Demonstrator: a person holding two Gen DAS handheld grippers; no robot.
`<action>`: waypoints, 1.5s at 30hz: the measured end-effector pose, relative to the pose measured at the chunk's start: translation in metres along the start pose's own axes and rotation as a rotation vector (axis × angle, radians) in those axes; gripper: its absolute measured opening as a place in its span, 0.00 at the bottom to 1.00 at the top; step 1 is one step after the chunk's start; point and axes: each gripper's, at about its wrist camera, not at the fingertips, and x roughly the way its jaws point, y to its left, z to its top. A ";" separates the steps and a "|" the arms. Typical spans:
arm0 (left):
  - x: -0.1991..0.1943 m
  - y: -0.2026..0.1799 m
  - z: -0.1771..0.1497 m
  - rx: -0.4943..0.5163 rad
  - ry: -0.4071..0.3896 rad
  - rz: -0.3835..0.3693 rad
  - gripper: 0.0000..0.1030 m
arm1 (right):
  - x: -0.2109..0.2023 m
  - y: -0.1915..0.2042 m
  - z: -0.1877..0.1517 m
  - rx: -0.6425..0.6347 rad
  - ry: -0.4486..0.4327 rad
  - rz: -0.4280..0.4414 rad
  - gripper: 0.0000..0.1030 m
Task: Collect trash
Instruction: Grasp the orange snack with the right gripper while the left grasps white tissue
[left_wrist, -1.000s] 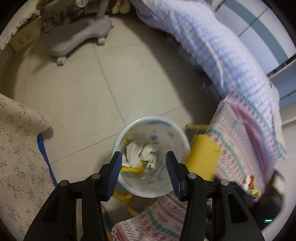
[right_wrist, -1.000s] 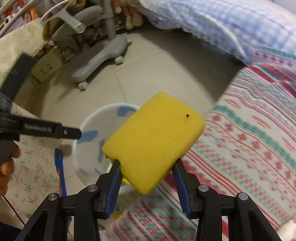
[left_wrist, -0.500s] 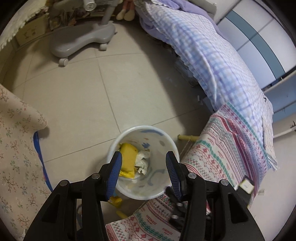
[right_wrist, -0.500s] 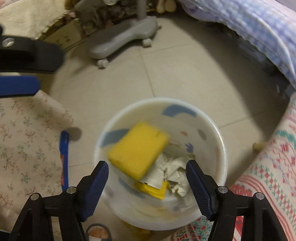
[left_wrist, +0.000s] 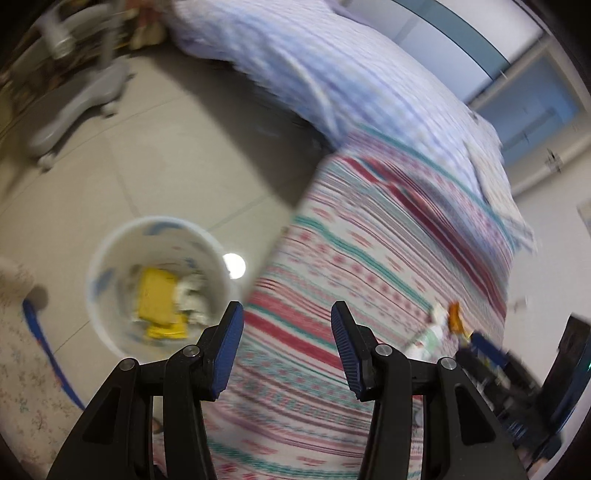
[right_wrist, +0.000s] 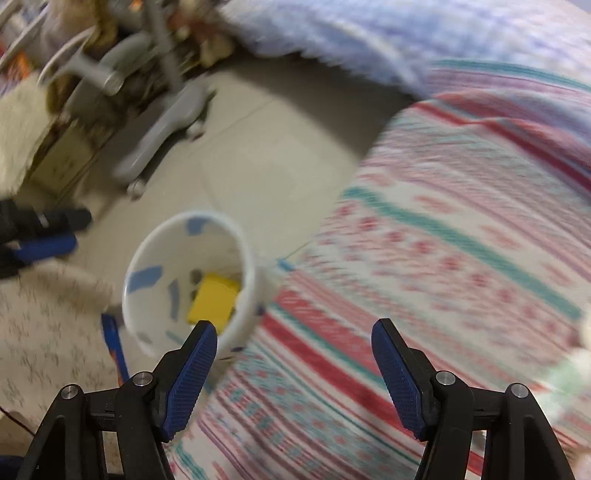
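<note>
Beside me a striped blanket (left_wrist: 388, 266) covers the bed, and a checked quilt (left_wrist: 332, 74) lies beyond it. A grey chair base (right_wrist: 166, 122) stands on the tiled floor (left_wrist: 166, 155). A floral cloth (right_wrist: 44, 332) lies near.

Both views heavily motion-blurred — striped blanket (left_wrist: 388, 258) and chair base (right_wrist: 162, 122) smeared; only the gripper bodies are sharp. Soft, even indoor light. A round glare spot (left_wrist: 234, 266) on the floor tiles. Fisheye bending and dark vignette at the edges.
</note>
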 end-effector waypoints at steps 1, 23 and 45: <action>0.006 -0.012 -0.003 0.022 0.009 -0.007 0.50 | -0.013 -0.011 -0.001 0.018 -0.011 -0.010 0.72; 0.201 -0.252 -0.031 0.314 0.218 -0.093 0.50 | -0.086 -0.266 -0.050 0.603 -0.158 -0.178 0.66; 0.127 -0.179 -0.015 0.139 0.125 -0.190 0.16 | -0.050 -0.251 -0.038 0.404 -0.096 -0.275 0.43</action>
